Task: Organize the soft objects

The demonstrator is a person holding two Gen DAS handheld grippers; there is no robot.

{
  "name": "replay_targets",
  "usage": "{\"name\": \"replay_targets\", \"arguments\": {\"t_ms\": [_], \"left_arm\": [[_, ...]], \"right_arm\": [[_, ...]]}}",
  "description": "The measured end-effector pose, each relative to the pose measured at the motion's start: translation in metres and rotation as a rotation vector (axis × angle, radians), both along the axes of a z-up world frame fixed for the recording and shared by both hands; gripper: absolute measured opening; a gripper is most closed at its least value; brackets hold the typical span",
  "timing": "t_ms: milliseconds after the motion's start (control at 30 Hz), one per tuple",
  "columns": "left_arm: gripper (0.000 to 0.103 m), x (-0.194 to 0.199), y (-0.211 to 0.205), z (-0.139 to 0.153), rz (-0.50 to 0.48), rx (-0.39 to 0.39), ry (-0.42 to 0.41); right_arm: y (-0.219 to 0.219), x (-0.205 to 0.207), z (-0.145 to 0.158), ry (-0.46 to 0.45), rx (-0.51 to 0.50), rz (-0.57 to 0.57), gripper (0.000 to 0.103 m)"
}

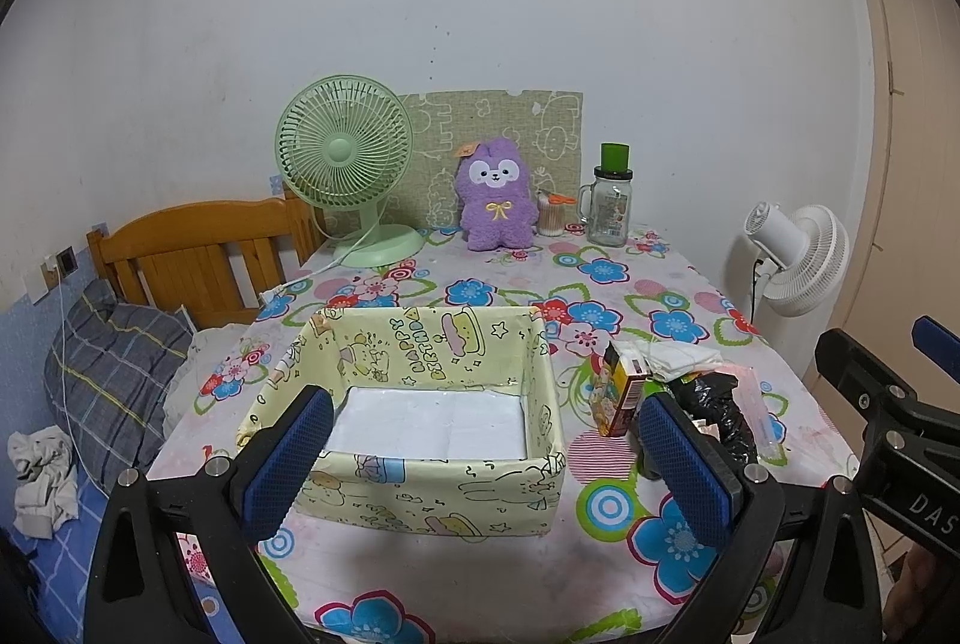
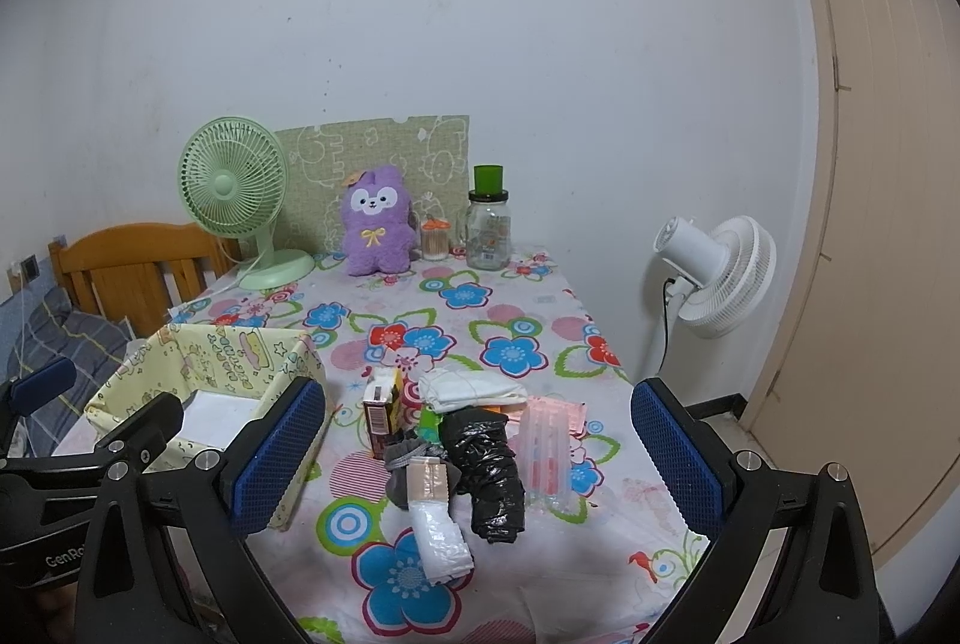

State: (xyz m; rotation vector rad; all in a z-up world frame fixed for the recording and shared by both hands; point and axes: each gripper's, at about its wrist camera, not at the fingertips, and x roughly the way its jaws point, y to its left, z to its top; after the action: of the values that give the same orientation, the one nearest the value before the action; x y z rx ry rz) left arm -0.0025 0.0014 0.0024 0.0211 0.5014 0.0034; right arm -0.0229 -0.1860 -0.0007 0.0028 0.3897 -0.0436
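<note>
A yellow cartoon-print box point(image 1: 420, 488) point(image 2: 282, 368) stands open on the flowered table, a white sheet lining its bottom. My left gripper point(image 1: 489, 458) is open, its blue pads level with the box's near wall. To the box's right lies a pile: a rolled black plastic bag point(image 2: 489, 470) point(image 1: 720, 410), a white folded cloth point(image 2: 468, 386) point(image 1: 678, 359), a grey sock point(image 2: 399, 464), a white bubble pouch point(image 2: 441, 536), a clear pink pack point(image 2: 549, 440) and a small carton point(image 2: 383, 410) point(image 1: 621, 392). My right gripper point(image 2: 480, 455) is open, straddling the pile from the near side.
At the table's back stand a green desk fan point(image 1: 345, 164), a purple plush toy point(image 1: 495, 194), a glass jar with a green lid point(image 1: 612, 200) and a cotton-swab holder point(image 1: 549, 215). A bed with a wooden headboard point(image 1: 192, 254) lies left; a white floor fan point(image 2: 720, 272) stands right.
</note>
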Motion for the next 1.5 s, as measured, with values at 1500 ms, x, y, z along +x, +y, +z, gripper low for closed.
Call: {"name": "replay_targets", "arguments": {"t_ms": [1500], "left_arm": [[0.102, 0.035, -0.075, -0.035, -0.13, 0.053, 0.133]], "right_arm": [[-0.041, 0.044, -0.037, 0.105, 0.031, -0.015, 0.101]]}}
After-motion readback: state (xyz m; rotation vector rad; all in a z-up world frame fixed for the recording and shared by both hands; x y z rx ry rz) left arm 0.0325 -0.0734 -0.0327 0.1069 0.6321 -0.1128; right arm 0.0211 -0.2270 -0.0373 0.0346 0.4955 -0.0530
